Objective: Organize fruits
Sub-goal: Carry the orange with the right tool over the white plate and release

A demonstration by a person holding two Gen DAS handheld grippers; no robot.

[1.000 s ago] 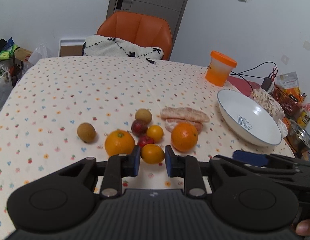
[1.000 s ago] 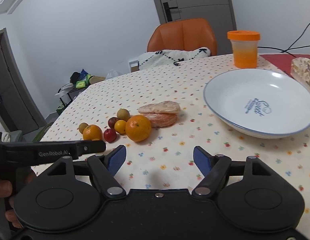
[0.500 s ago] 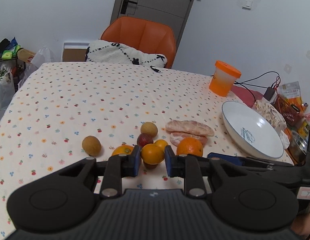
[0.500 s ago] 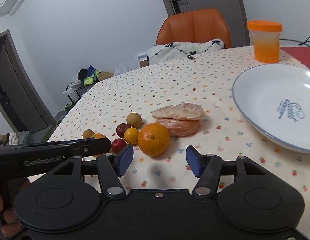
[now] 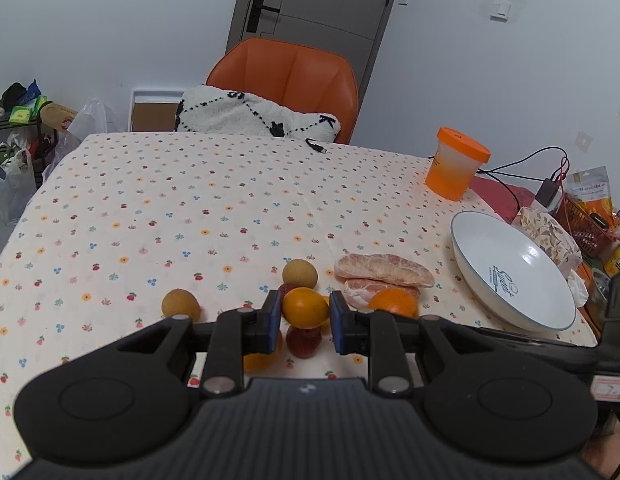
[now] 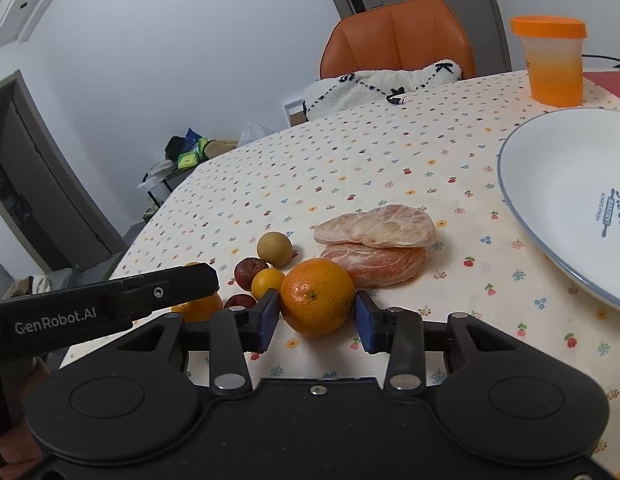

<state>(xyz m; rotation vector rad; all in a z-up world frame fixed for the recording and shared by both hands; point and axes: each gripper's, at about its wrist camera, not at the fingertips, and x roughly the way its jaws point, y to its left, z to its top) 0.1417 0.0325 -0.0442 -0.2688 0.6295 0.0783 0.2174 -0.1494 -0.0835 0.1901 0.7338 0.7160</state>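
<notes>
My left gripper (image 5: 301, 314) is shut on a small yellow-orange fruit (image 5: 305, 307) and holds it above the fruit pile. My right gripper (image 6: 316, 318) has its jaws on both sides of a big orange (image 6: 317, 297) that rests on the table; they look closed on it. Beside it lie peeled pomelo pieces (image 6: 376, 232), a small yellow fruit (image 6: 267, 282), a dark red fruit (image 6: 249, 270), a tan round fruit (image 6: 274, 249) and another orange (image 6: 197, 306) partly hidden by the left gripper. A white bowl (image 6: 566, 200) stands to the right.
An orange-lidded cup (image 6: 554, 64) stands at the back right of the flowered tablecloth (image 5: 189, 200). An orange chair (image 5: 285, 76) with a white cushion is behind the table. Cables, snack bags and a basket (image 5: 582, 216) crowd the right edge. A brown fruit (image 5: 181, 305) lies apart at left.
My left gripper has lifted the small fruit up off the table. My right gripper has moved forward to the big orange and its jaws have narrowed around it.
</notes>
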